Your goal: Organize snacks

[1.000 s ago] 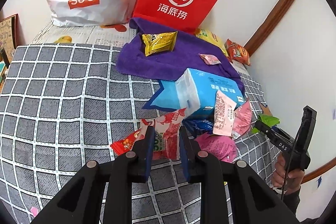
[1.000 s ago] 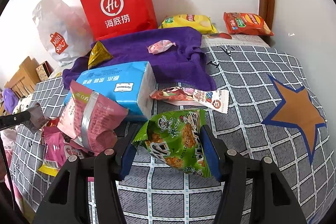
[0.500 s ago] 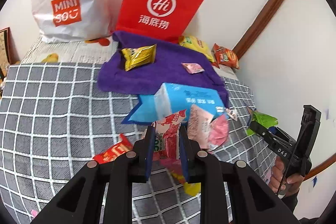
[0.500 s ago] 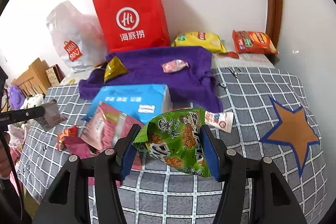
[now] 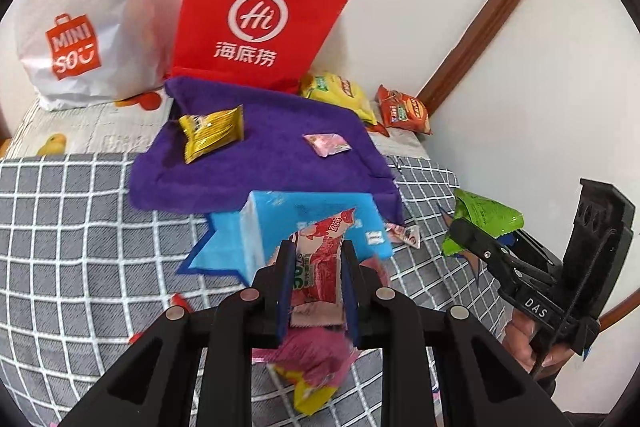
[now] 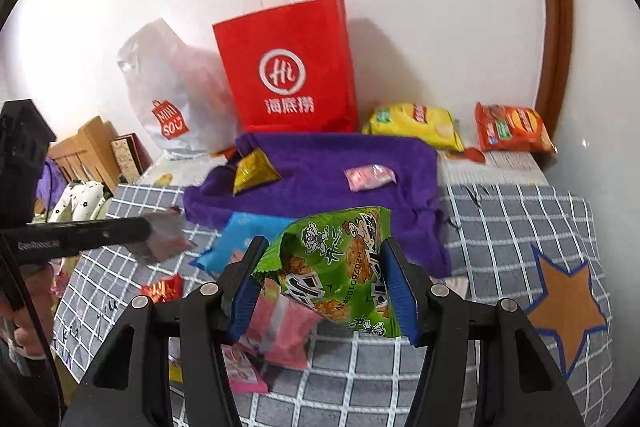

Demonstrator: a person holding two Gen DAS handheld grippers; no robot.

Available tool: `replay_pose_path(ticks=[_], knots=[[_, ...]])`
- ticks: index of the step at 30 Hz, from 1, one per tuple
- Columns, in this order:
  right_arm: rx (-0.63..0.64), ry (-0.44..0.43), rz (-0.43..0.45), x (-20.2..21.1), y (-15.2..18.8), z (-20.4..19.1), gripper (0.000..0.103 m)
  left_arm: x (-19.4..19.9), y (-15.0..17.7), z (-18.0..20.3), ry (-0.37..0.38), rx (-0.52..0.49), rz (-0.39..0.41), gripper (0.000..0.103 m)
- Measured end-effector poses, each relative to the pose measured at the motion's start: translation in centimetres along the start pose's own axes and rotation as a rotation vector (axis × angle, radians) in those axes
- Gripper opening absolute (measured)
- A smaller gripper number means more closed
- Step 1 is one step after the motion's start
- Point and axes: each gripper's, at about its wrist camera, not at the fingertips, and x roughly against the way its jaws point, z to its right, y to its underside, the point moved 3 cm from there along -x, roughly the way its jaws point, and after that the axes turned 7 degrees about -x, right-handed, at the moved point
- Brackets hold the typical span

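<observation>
My left gripper (image 5: 316,253) is shut on a red and white snack packet (image 5: 322,255), held up above the checked bedspread (image 5: 80,227). My right gripper (image 6: 326,267) is shut on a green snack bag (image 6: 340,275), also lifted off the bed; that bag (image 5: 484,217) shows at the right of the left wrist view. A purple cloth (image 5: 264,155) lies further back with a yellow packet (image 5: 212,137) and a small pink packet (image 5: 326,143) on it. A blue tissue pack (image 5: 256,227) sits in front of the cloth. Pink packets (image 6: 280,331) lie below my grippers.
A red paper bag (image 5: 256,19) and a white plastic bag (image 5: 80,27) stand against the wall. A yellow chip bag (image 6: 416,125) and an orange snack bag (image 6: 512,127) lie at the back right. A small red packet (image 6: 164,287) lies left. Wooden furniture (image 6: 84,155) stands beyond the bed.
Both grippers have risen with their packets, so the bed and snack pile look lower and farther away. The red and white packet has come up off the pile.
</observation>
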Motion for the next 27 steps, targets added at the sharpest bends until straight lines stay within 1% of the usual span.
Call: replay_pose_path(ticks=[5, 12, 19, 27], knots=[[0.012, 0.001, -0.001, -1.1, -1.9, -0.2, 0.057, -0.9, -1.6, 0.4, 0.004, -0.008, 0.003, 0.021], [-0.001, 0.017, -0.036, -4.2, -4.3, 0.4, 0.057, -2.4, -3.6, 0.1, -0.007, -0.015, 0.002, 0.021], [-0.007, 0.024, -0.068, -7.3, -5.9, 0.6, 0.057, -3.7, -5.4, -0.9, -0.03, -0.012, 0.001, 0.021], [-0.018, 0.022, -0.076, -10.1, -8.0, 1.2, 0.057, -5.3, -7.1, -2.4, -0.06, -0.01, -0.002, 0.021]])
